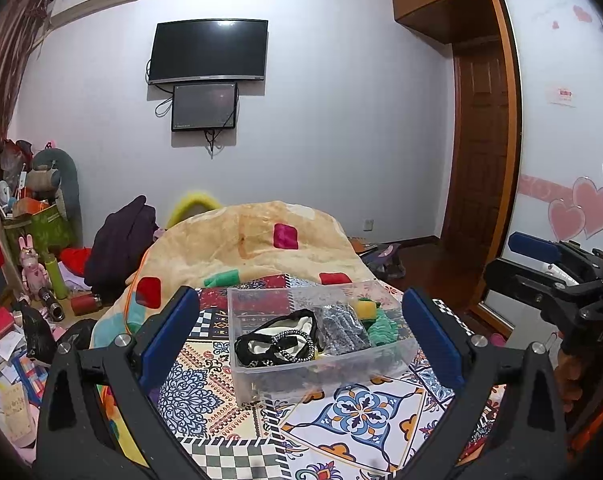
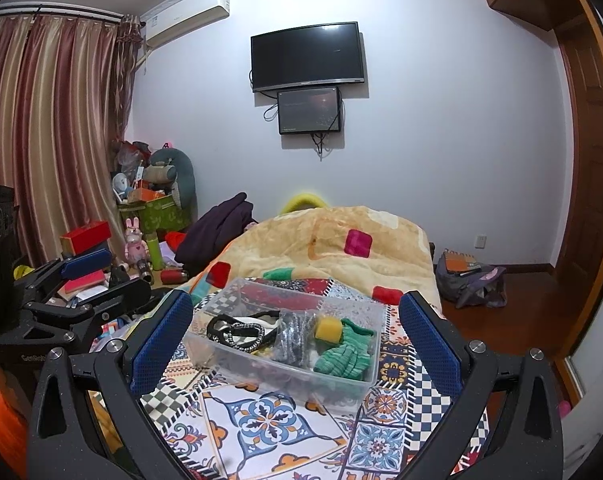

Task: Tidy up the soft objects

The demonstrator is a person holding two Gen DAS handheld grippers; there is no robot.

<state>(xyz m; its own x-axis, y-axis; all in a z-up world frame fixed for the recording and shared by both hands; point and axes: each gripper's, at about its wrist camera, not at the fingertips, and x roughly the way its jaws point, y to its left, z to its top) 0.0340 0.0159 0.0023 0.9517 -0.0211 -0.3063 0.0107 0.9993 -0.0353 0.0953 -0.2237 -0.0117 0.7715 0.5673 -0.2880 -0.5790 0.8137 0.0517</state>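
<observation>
Hovering wide open and empty on the near side of the clear bin (image 1: 321, 344), left claw (image 1: 301, 332) and right claw (image 2: 297, 340) are idling while the green cloth (image 2: 343, 354) is lying inside, suggesting sorting is nearly done.

Even indoor light, cool bluish cast, source probably overhead and out of frame. Shadows soft, short ones under the TV (image 1: 208, 51) and the small monitor (image 2: 309, 110). Small glare spot on top of the TV screen. Heavy fisheye bend: wardrobe (image 1: 501, 120) and curtain (image 2: 49, 132) curve hard. Black vignette in corners. Centre sharp, near edges slightly soft, mild compression noise.
</observation>
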